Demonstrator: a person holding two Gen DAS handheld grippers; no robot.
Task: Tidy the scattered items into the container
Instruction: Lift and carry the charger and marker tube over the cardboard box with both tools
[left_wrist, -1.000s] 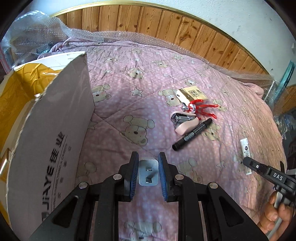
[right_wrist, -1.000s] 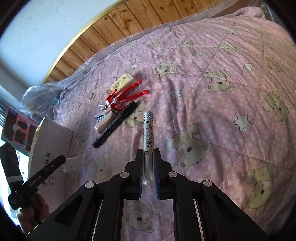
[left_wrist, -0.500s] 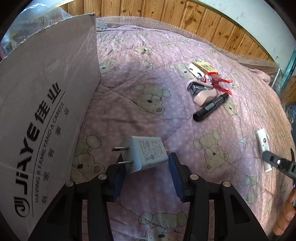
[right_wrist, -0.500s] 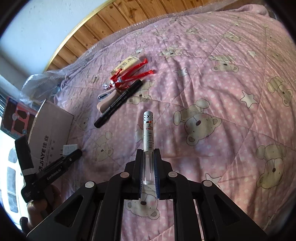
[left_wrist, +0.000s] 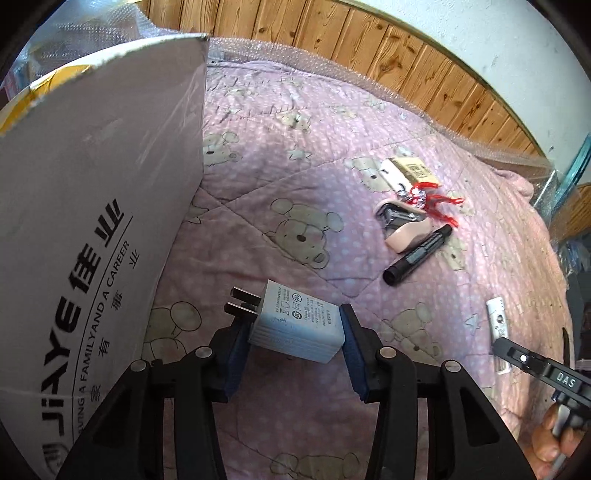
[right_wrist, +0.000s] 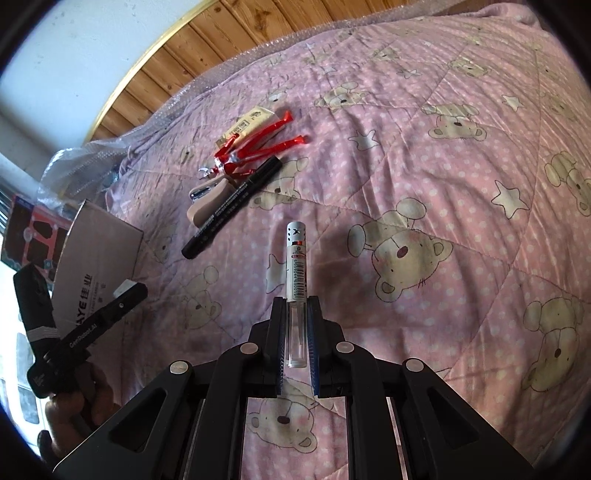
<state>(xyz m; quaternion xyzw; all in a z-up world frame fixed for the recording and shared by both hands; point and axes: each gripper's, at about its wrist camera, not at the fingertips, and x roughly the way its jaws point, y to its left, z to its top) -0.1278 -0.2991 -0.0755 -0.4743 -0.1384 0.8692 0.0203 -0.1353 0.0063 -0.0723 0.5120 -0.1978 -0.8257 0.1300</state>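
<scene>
The left gripper (left_wrist: 293, 338) clamps a boxy white 2-prong charger (left_wrist: 295, 326) at lower centre, beside a cardboard box (left_wrist: 92, 229) printed "JiAYE". The right gripper (right_wrist: 296, 350) pinches a slim barcoded tube (right_wrist: 296, 280) with a clear end over the quilted pink bear-print blanket (right_wrist: 424, 155). A black marker (left_wrist: 417, 255) lies centre right.

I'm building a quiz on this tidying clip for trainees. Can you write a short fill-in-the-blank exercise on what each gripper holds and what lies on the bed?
1. The left gripper is shut on a white ____ with two metal prongs.
2. The right gripper holds the white tube by its ____ end.
3. On the quilt, the black marker lies beside a ____ stapler.
4. The cardboard box stands to the ____ of the left gripper.

Missing words: charger; clear; pink; left
</scene>
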